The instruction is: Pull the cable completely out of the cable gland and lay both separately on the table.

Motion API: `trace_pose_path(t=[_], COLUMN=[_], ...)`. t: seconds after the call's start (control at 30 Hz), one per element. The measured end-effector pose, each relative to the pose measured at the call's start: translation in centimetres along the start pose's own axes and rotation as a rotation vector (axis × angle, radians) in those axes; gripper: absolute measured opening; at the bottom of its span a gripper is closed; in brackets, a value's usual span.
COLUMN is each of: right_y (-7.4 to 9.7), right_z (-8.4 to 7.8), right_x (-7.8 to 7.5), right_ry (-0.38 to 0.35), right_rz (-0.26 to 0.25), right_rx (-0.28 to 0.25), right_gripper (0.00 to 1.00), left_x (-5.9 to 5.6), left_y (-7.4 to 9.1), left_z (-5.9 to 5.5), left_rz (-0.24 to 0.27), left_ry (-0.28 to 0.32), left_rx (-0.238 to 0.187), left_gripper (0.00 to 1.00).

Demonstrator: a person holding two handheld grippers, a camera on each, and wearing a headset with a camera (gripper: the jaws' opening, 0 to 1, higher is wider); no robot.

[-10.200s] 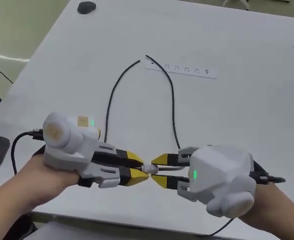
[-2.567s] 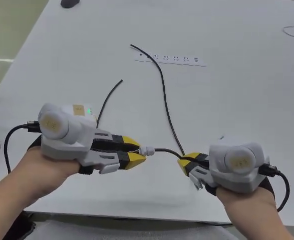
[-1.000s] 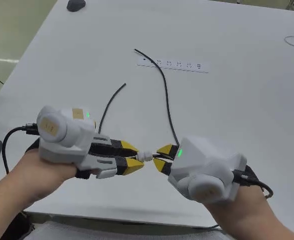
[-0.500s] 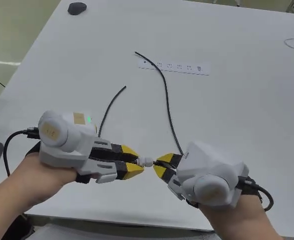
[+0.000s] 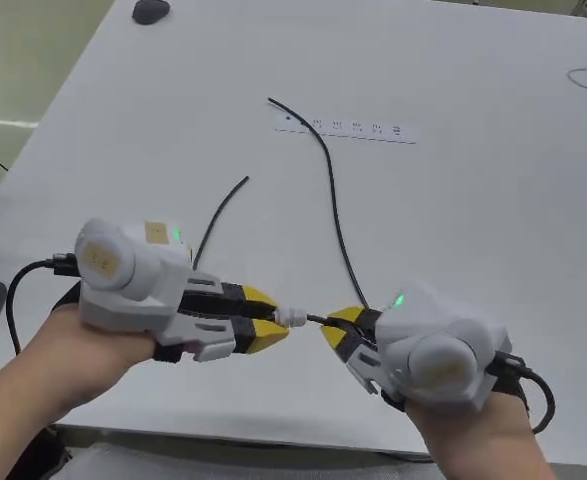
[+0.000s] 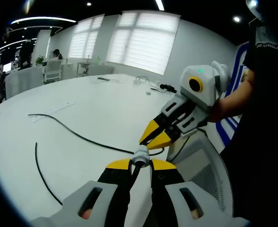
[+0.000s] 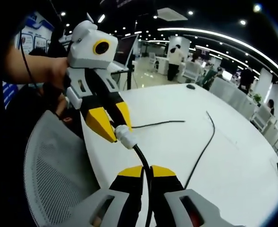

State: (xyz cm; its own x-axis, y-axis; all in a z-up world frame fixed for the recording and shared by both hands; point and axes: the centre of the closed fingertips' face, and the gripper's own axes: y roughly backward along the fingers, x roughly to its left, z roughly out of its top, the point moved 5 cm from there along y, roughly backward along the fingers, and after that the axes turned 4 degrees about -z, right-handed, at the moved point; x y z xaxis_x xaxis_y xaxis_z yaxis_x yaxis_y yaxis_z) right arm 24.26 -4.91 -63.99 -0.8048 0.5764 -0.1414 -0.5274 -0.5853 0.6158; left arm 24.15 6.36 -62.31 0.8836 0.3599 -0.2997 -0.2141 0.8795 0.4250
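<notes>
One gland (image 5: 292,319) is being clamped in the left gripper (image 5: 274,318), one cable (image 5: 333,200) in the right gripper (image 5: 334,326), both being held further apart than before.

The tabletop (image 5: 493,220) is white, smooth and matt, with only a weak sheen. The cable (image 5: 331,190) has a black, smooth sheath that looks like rubber and shines a little. The cable gland (image 5: 291,319) is of smooth whitish plastic. The left gripper (image 5: 278,318) and the right gripper (image 5: 333,326) have shells of white matt plastic; their jaws are of yellow and black plastic, slightly glossy. Near the far edge, the power strip (image 5: 345,128) is of white plastic. The chair seat (image 7: 53,175) is of grey mesh.
</notes>
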Motion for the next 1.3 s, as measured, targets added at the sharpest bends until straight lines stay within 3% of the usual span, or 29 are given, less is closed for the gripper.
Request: trace_pose_path(t=[0.13,0.57,1.0,1.13,1.3], right_y=[-0.1,-0.3,0.1,0.4,0.9], right_z=[-0.8,-3.9,-3.3,-2.6,-2.0], right_x=[-0.5,-1.4,-0.7,-0.5,-0.8], right_ry=[-0.021,-0.164,-0.109,-0.025,-0.008], right_rz=[-0.016,-0.048,-0.046,-0.057,-0.066], right_rx=[0.009,0.076,0.059,0.04,0.029], right_gripper=[0.0,0.0,0.0,0.0,0.01], left_x=[0.0,-0.5,-0.3,-0.4,-0.4], left_y=[-0.1,-0.1,0.2,0.3,0.7], left_z=[0.3,-0.3,-0.6,-0.5,-0.3], left_rz=[-0.003,-0.008,0.009,0.015,0.022], left_ry=[0.018,0.041,0.036,0.034,0.037], left_rx=[-0.025,-0.03,-0.008,-0.008,-0.016], left_gripper=[0.15,0.15,0.15,0.15,0.15])
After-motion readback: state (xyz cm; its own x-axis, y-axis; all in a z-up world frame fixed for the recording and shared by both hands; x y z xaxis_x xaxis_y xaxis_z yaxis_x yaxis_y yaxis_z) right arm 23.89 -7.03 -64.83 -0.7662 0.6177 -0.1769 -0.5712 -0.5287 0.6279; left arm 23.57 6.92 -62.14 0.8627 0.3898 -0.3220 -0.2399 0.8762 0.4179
